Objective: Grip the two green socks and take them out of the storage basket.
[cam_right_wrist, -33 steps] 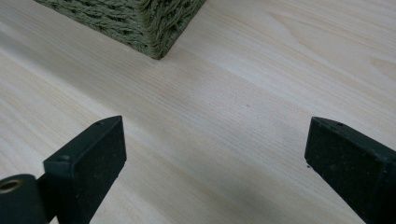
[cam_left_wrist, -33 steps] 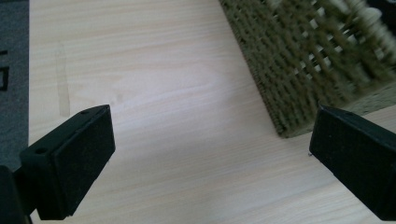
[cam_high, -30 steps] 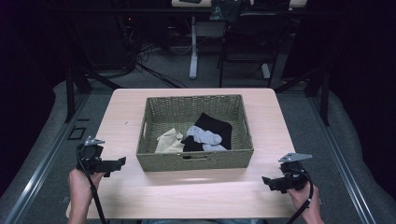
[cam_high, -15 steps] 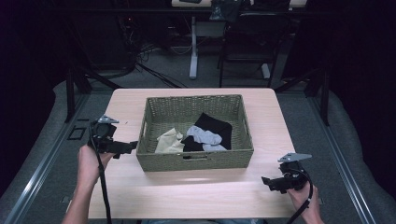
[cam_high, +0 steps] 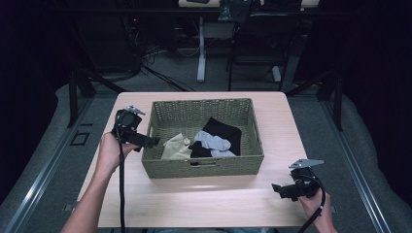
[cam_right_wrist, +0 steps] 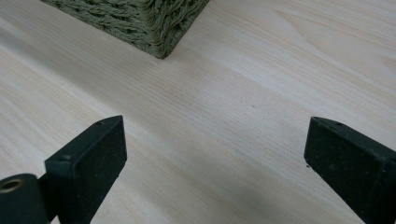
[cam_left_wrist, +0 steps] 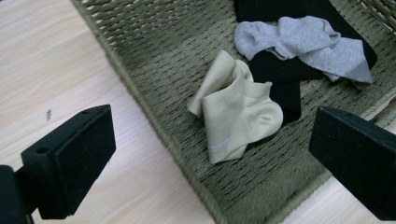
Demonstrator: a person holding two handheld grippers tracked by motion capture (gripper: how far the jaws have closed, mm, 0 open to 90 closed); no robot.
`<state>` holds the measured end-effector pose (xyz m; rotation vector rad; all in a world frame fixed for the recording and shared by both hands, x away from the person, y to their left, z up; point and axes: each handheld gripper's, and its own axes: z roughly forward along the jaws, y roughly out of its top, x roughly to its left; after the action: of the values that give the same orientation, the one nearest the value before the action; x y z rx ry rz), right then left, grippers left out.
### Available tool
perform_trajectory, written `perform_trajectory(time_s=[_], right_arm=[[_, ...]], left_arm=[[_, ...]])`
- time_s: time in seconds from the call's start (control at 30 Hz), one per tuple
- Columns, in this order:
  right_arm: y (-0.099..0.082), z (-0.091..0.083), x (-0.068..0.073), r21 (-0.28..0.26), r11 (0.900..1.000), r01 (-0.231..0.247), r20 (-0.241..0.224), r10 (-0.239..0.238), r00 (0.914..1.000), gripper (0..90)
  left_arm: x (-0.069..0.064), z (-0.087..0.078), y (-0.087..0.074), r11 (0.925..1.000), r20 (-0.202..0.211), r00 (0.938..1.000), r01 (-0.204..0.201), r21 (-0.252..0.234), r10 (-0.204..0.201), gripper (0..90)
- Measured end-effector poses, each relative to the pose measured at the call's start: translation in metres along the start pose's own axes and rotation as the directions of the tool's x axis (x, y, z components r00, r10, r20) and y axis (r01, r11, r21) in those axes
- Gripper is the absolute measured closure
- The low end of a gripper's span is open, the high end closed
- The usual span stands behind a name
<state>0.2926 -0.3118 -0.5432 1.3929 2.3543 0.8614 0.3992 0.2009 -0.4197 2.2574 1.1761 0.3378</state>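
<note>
You are working under light falling from above onto the worktop [cam_high: 204, 204], while everything beyond it is sinking into near-black. The basket [cam_high: 204, 167] is casting a soft shadow just in front of itself. Your high view is looking soft and grainy; both gripper views are showing evenly lit, sharp wood grain.

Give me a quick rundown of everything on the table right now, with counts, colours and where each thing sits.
Table: one, light wood, bearing everything below.
Basket: one, olive-green woven, middle of the table.
Cream sock: one, in the basket, nearest its left wall.
Grey sock: one, lying on the black cloth.
Black cloth: one piece as far as I can tell, in the basket right of the cream sock.
Left gripper: black, open, at the basket's left rim.
Right gripper: black, open, over bare table near the front right.
</note>
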Motion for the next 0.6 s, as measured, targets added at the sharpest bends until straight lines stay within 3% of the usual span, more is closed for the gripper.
perform_trajectory(time_s=[0.17, 0.33, 0.5, 0.6], right_arm=[[0.0, 0.0, 0.0, 0.0, 1.0, -0.001, -0.001, 0.001, 1.0, 5.7], [0.0, -0.001, 0.002, -0.001, 1.0, 0.001, 0.002, -0.001, 1.0, 5.7], [0.0, 0.0, 0.001, 0.001, 1.0, -0.001, -0.002, 0.001, 1.0, 5.7], [-0.001, -0.001, 0.001, -0.001, 1.0, -0.002, 0.001, 0.002, 1.0, 5.8]], left_arm=[[-0.002, 0.011, 0.007, 0.9997, 0.028, 0.9996, -0.009, 0.024, 0.008, 0.6], [-0.008, 0.023, 0.016, 0.9969, 0.04, 0.9981, -0.049, 0.062, 0.046, 1.6], [-0.015, 0.038, 0.025, 0.9913, 0.043, 0.9959, -0.084, 0.102, 0.08, 2.9], [-0.018, 0.047, 0.028, 0.9869, 0.048, 0.9938, -0.106, 0.121, 0.101, 8.1]])
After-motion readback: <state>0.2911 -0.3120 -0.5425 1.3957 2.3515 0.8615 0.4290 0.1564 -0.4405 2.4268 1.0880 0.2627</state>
